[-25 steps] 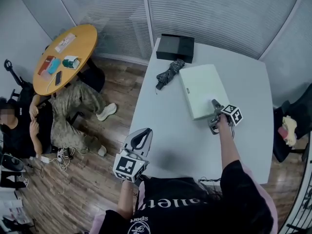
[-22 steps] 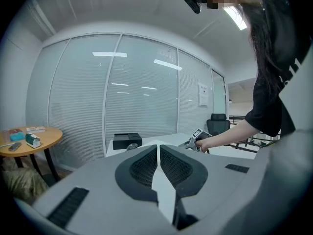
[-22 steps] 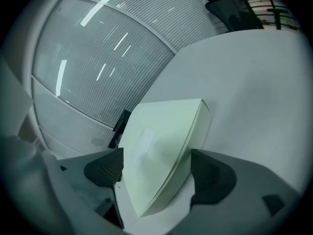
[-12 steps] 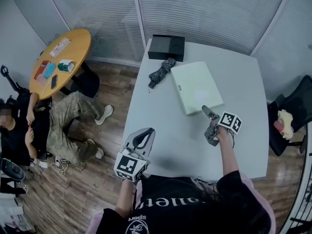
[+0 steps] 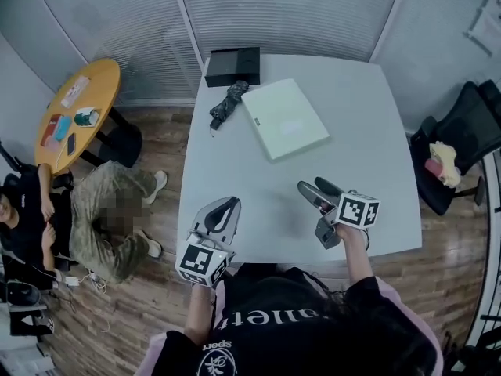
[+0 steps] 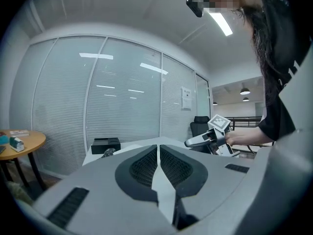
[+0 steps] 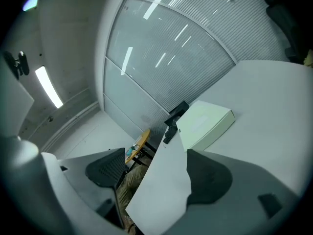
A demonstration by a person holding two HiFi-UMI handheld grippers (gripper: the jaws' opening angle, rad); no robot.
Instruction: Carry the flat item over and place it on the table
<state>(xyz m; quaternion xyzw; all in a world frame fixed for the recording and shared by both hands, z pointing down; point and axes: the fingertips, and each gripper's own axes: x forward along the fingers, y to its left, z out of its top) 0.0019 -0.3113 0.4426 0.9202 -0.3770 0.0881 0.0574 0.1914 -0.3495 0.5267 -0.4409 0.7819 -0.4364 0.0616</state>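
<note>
The flat white box [image 5: 283, 118] lies on the white table [image 5: 376, 139], towards its far side, with nothing touching it. In the right gripper view the box [image 7: 205, 124] shows ahead between the spread jaws. My right gripper [image 5: 311, 186] hovers open and empty over the table's near part, well short of the box. Held off the table's near left corner, my left gripper [image 5: 221, 216] is shut with nothing in it. Its jaws [image 6: 158, 148] meet along a thin line, and the right gripper [image 6: 208, 138] shows beyond them.
A black box [image 5: 233, 66] and a folded dark umbrella [image 5: 228, 102] lie at the table's far left. A round orange table [image 5: 78, 108] with small items and a seated person [image 5: 31, 225] are to the left. A black chair [image 5: 458, 147] stands to the right.
My right gripper has drawn back from the white box's near corner towards the table's near edge. The box stays where it lay. The left gripper has barely moved.
</note>
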